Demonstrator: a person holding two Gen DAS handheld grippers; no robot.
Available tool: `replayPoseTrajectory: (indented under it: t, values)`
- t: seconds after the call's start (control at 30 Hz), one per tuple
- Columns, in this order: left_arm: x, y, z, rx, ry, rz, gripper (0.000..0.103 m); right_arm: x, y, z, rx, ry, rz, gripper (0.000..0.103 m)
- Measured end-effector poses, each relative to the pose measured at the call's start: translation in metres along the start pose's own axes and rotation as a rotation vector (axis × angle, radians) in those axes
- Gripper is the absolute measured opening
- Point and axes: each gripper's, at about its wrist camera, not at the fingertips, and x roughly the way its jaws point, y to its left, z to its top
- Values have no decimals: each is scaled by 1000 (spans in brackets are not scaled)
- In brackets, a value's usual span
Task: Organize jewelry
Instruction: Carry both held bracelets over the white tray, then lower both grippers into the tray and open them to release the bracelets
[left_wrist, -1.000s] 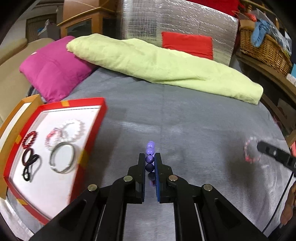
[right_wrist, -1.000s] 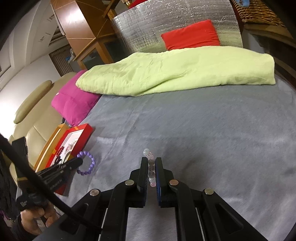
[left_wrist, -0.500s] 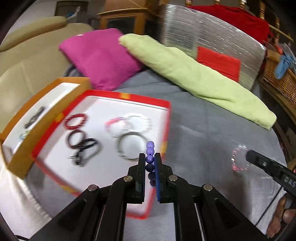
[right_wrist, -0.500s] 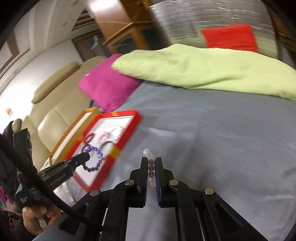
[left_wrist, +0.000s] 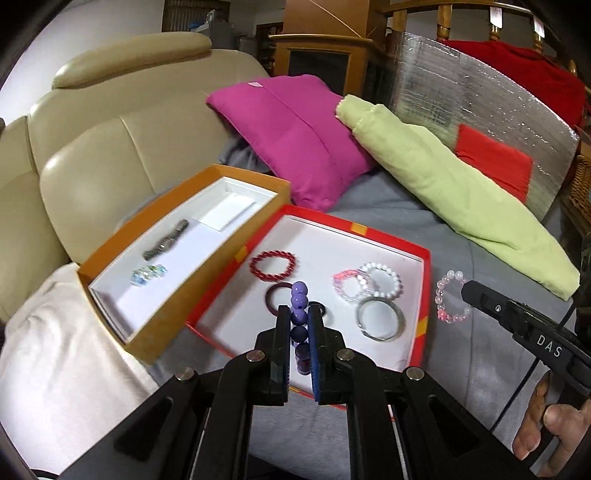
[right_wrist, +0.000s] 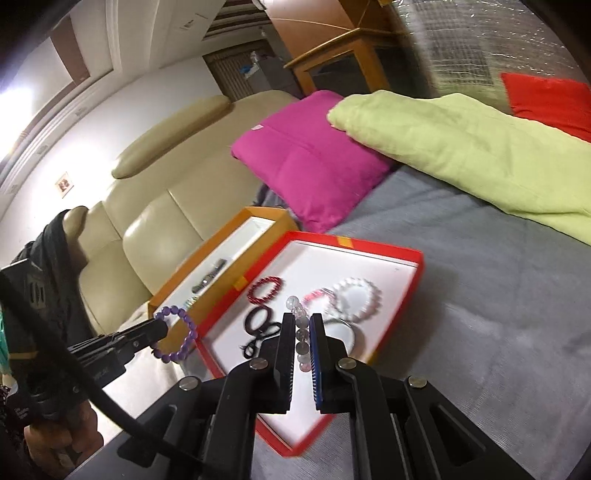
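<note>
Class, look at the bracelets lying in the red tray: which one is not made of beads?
The plain silver metal bangle, at the tray's right side below the white pearl bracelet. It is one smooth ring; the red bracelet is beaded.

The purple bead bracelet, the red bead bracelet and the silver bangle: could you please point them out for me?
purple bead bracelet (left_wrist: 299, 301): left wrist view, beads above the tongs.
red bead bracelet (left_wrist: 274, 266): left wrist view, its near bead rim.
silver bangle (left_wrist: 380, 335): left wrist view, its near metal rim.

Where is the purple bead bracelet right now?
The purple bracelet is clamped in the left gripper, held above the near part of the red tray; in the right wrist view it hangs at lower left, beside the orange box.
</note>
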Motion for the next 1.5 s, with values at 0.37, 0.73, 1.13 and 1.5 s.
replayPoseTrajectory:
  t: [0.37, 0.73, 1.13, 1.5]
  values:
    - [1, -7, 3, -33, -1, -25, 9, -16, -4, 6, 3, -8, -3, 8]
    - [54, -5, -13, -56, 75, -44, 9, 6, -1, 14, -34, 50, -53, 8]
    - [91, 6, 5, -48, 99, -76, 9, 93, -11, 38, 72, 138, -24, 8]
    - [138, 3, 18, -41, 121, -81, 9, 163, -17, 59, 106, 198, 3, 8]
